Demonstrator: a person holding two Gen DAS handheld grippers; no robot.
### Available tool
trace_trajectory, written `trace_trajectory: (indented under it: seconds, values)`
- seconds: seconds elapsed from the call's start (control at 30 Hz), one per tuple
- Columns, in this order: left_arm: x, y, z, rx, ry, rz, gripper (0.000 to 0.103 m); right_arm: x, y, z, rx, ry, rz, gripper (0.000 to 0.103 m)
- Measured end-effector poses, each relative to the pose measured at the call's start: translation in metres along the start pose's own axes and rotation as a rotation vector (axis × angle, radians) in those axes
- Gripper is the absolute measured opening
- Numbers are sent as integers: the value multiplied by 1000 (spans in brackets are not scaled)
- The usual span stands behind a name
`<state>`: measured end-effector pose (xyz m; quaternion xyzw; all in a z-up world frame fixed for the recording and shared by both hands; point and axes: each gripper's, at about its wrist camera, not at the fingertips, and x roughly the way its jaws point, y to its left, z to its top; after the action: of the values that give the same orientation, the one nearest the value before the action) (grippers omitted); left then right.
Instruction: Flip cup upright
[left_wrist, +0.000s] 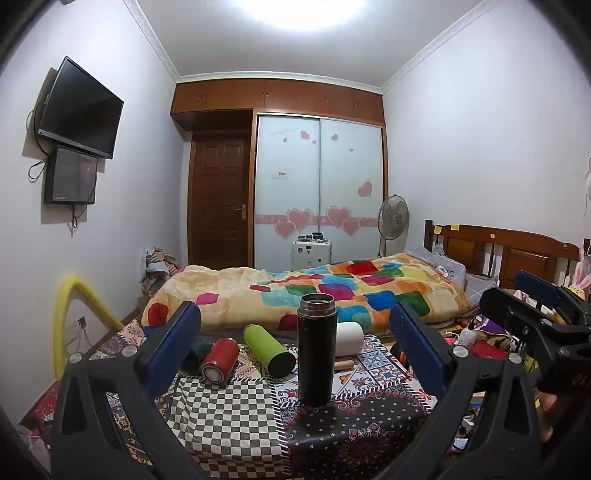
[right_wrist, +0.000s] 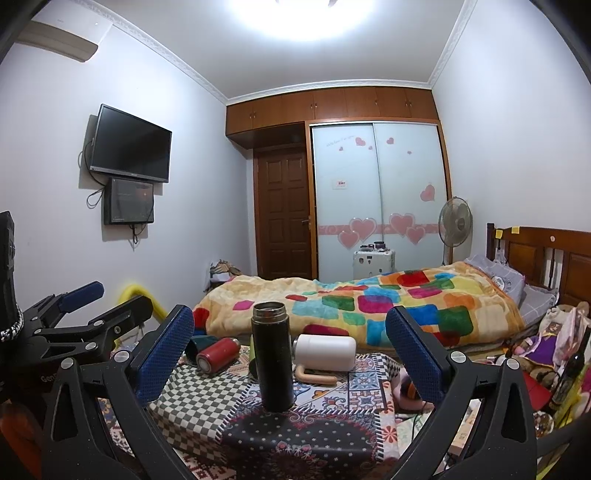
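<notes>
looking across the table (left_wrist: 229, 413), both grippers hang wide open, holding nothing. left to right: red cup (left_wrist: 219, 359), green cup (left_wrist: 269, 350) and white cup (right_wrist: 325, 352) lie on their sides, three down, behind one black cup (left_wrist: 317, 347) standing upright. white one's long axis runs crosswise; right gripper (right_wrist: 291, 356) looks nearer.

1. The dark teal cup (left_wrist: 199, 350) is mostly hidden behind the left gripper's blue pad (left_wrist: 173, 347) and the red cup (left_wrist: 219, 360).
2. In the right wrist view, the green cup (right_wrist: 252, 349) shows only a sliver behind the black flask (right_wrist: 274, 354).
3. The small items on the far white case (left_wrist: 311, 254) are too small to identify.
</notes>
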<state>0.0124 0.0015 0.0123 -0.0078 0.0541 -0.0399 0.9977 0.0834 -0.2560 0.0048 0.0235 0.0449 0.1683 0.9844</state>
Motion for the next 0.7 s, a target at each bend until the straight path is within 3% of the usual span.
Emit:
trace_trajectory:
  seconds: [0.7]
  values:
    - [8, -1, -5, 14, 32, -41, 103, 7, 1, -3, 12, 19, -11, 103]
